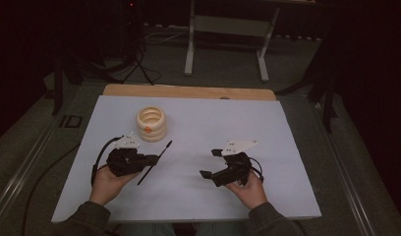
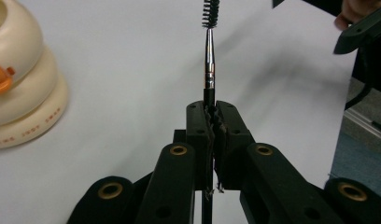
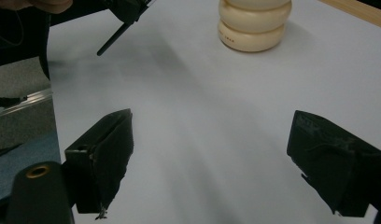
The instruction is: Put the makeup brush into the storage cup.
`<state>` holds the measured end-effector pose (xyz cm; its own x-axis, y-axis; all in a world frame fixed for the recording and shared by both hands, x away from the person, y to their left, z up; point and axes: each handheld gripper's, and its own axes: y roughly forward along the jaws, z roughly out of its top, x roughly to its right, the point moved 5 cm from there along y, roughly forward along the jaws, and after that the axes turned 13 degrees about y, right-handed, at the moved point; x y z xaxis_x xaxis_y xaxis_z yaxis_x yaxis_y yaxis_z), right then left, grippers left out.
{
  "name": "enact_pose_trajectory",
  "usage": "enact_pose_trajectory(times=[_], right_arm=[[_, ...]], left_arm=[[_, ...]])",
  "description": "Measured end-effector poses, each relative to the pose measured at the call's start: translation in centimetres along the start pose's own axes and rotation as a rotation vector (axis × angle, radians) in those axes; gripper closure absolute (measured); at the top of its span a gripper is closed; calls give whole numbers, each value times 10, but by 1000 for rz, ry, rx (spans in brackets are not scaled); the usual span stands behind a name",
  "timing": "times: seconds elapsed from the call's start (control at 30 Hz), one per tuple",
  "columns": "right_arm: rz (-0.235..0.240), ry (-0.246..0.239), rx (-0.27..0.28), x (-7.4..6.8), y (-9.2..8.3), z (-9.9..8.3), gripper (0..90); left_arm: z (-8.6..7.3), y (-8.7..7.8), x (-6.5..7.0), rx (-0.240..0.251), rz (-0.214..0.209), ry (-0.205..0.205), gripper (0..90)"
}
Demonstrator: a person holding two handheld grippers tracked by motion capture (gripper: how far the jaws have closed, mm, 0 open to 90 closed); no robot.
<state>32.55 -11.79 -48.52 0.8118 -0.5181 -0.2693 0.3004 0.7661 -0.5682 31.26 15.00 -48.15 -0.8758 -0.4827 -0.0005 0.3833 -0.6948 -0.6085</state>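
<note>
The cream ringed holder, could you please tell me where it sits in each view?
High view: the cream ringed holder stands upper left on the white table.
Left gripper view: at the left edge.
Right gripper view: at top, right of centre.
Shared landmark: the thin brush beside it.

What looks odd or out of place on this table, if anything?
Nothing is spilled or broken. The left claw is shut on a thin black brush, its bristle tip pointing away. The right claw is open with nothing between its jaws. The cream ringed holder stands upright.
</note>
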Motion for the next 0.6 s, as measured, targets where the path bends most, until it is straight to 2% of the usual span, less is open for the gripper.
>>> enact_pose_trajectory(times=[0.23,0.6], right_arm=[[20,7,-1,-3,7,4,146],[52,-11,-20,-12,21,7,146]], left_arm=[[7,3,4,16,-11,15,861],[16,3,9,42,-25,30,861]])
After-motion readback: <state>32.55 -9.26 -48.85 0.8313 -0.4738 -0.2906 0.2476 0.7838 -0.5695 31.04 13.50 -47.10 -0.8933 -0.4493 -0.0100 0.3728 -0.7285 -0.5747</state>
